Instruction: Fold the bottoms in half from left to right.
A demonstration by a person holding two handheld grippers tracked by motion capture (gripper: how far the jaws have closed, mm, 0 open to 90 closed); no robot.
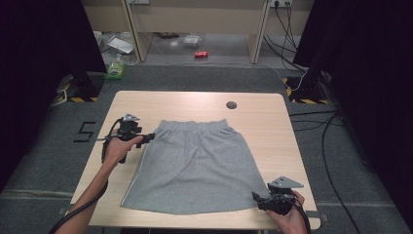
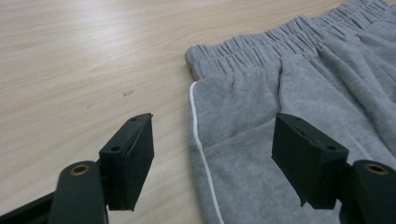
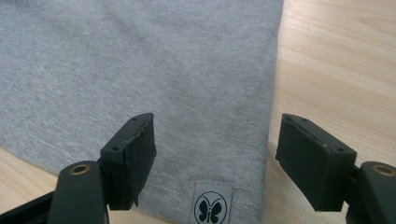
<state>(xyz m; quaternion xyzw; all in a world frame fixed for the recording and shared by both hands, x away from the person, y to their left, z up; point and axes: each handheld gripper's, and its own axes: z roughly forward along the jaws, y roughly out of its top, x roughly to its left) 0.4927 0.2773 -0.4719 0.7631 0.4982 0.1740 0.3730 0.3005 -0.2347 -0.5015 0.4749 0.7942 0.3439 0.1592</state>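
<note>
Grey shorts (image 1: 192,165): lie flat mid-surface (image 1: 272,131), waistband away from you, hem toward you. The high view is too small to show the seam between the legs.

Your left tongs (image 1: 149,137): at the waistband's left corner, jaws apart. In the left gripper view (image 2: 212,154) the white piping (image 2: 198,135) and side edge of the shorts run up between the jaws; the pads press on nothing. The elastic waistband (image 2: 261,49) is cut off by the top right of that frame.

Your right tongs (image 1: 256,197): at the hem's right corner, jaws apart. In the right gripper view (image 3: 215,154) the hem corner lies between the jaws, unclamped, with a small label (image 3: 211,205) bearing a butterfly mark, cut off at the bottom edge. Whether the jaw tips touch the cloth is hard to make out.

Dark round spot (image 1: 231,105): on the surface beyond the waistband; you cannot tell what it is.

Floor beyond: a red can (image 1: 200,54) and blurred litter, indistinct.
</note>
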